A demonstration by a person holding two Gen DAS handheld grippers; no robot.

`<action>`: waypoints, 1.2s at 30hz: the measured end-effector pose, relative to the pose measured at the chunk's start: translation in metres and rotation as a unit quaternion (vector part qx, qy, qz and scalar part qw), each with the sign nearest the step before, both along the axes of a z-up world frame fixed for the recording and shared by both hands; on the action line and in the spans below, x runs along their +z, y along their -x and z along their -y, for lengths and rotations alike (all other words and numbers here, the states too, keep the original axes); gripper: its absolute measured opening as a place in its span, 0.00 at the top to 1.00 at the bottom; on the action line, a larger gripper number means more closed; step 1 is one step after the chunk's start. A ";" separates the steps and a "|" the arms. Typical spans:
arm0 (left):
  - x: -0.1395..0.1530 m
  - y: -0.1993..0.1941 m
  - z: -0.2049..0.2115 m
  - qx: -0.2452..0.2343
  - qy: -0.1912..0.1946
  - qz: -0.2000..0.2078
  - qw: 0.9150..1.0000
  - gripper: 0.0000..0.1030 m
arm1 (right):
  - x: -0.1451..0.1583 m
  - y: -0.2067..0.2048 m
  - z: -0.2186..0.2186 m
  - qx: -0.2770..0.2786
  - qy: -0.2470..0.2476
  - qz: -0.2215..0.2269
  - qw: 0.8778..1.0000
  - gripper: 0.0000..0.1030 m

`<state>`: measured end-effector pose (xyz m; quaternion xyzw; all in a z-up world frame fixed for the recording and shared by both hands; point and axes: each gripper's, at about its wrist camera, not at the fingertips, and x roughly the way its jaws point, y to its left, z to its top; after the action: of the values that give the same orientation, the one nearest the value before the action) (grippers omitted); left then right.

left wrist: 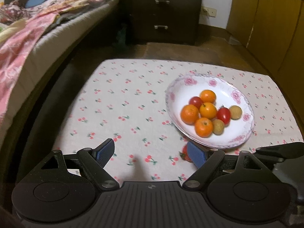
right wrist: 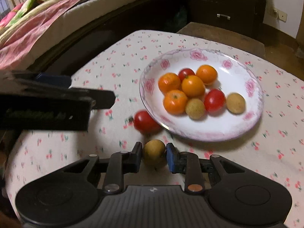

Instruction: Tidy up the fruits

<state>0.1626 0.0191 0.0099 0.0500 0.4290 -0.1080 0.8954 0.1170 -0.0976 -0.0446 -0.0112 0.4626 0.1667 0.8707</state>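
**Longan in the right jaws, one tomato left beside the plate**

The right gripper has its jaws closed around a small round tan-brown longan-like fruit, held just short of the near rim of the white oval plate with pink rose print. Judging by the task, the step in hand is carrying this fruit to the plate. To do it well, the grip should be no firmer than needed, since the skin looks thin. It would help to lift the fruit clear of the plate's raised rim before moving in. A bare patch of white on the plate's near side would suit the release better than the pile, where a round fruit could roll and knock others out.

The plate holds four orange mandarins clustered toward its left, two red cherry tomatoes and two more tan fruits. All of them touch or nearly touch one another.

A loose red tomato lies on the cherry-print tablecloth, right against the plate's near-left rim.

The left gripper hovers low over the cloth near the plate's near-left edge. Its blue-padded jaws are spread wide with nothing between them. That same tomato peeks out from behind one pad.
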 end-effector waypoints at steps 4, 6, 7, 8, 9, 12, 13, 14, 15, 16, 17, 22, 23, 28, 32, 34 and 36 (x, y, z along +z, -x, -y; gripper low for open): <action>-0.012 0.000 0.011 -0.017 0.004 -0.013 1.000 0.20 | 0.008 0.018 0.014 0.008 0.007 -0.009 1.000 0.73; -0.019 0.002 0.019 -0.032 -0.004 -0.012 0.999 0.21 | 0.014 0.024 0.023 0.007 0.004 -0.010 1.000 0.73; -0.023 0.003 0.023 -0.038 -0.009 -0.011 0.999 0.21 | 0.017 0.026 0.027 0.006 0.002 -0.009 1.000 0.73; -0.026 0.004 0.027 -0.045 -0.014 -0.011 0.999 0.22 | 0.020 0.028 0.030 0.006 0.001 -0.006 1.000 0.73; -0.030 0.004 0.030 -0.053 -0.019 -0.012 0.998 0.23 | 0.023 0.029 0.033 0.005 -0.001 -0.004 1.000 0.73; -0.038 0.003 0.038 -0.070 -0.026 -0.009 0.997 0.25 | 0.025 0.031 0.038 0.003 -0.014 -0.003 1.000 0.73; -0.040 0.002 0.039 -0.076 -0.026 -0.006 0.997 0.26 | 0.024 0.031 0.039 0.004 -0.015 -0.004 1.000 0.73; -0.041 0.000 0.040 -0.077 -0.026 -0.006 0.997 0.27 | 0.023 0.030 0.040 0.005 -0.017 -0.005 1.000 0.73; -0.043 -0.002 0.040 -0.076 -0.026 -0.007 0.997 0.27 | 0.023 0.030 0.040 0.005 -0.018 -0.007 1.000 0.73; -0.045 -0.005 0.041 -0.073 -0.026 -0.009 0.997 0.28 | 0.022 0.029 0.040 0.006 -0.018 -0.008 1.000 0.73; -0.047 -0.008 0.041 -0.073 -0.024 -0.011 0.997 0.28 | 0.022 0.029 0.041 0.006 -0.019 -0.008 1.000 0.73; -0.052 -0.012 0.045 -0.079 -0.017 -0.014 0.997 0.41 | 0.019 0.029 0.048 0.000 -0.018 -0.012 1.000 0.73; -0.051 -0.011 0.047 -0.083 -0.016 -0.014 0.996 0.48 | 0.018 0.029 0.049 -0.001 -0.018 -0.013 1.000 0.73; -0.049 -0.009 0.048 -0.089 -0.004 -0.023 0.996 0.63 | 0.017 0.028 0.052 -0.003 -0.019 -0.016 1.000 0.73; -0.047 0.000 0.047 -0.090 -0.012 -0.028 0.996 0.64 | 0.018 0.029 0.053 -0.004 -0.018 -0.016 1.000 0.73; -0.046 0.006 0.046 -0.090 -0.010 -0.032 0.995 0.64 | 0.018 0.030 0.054 -0.006 -0.020 -0.016 1.000 0.73; -0.046 0.012 0.046 -0.092 -0.011 -0.038 0.995 0.64 | 0.019 0.030 0.054 -0.006 -0.020 -0.015 1.000 0.73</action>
<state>0.1509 -0.0271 -0.0357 0.0951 0.4578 -0.1872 0.8639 0.0870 -0.1520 -0.0252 0.0121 0.4723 0.1706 0.8647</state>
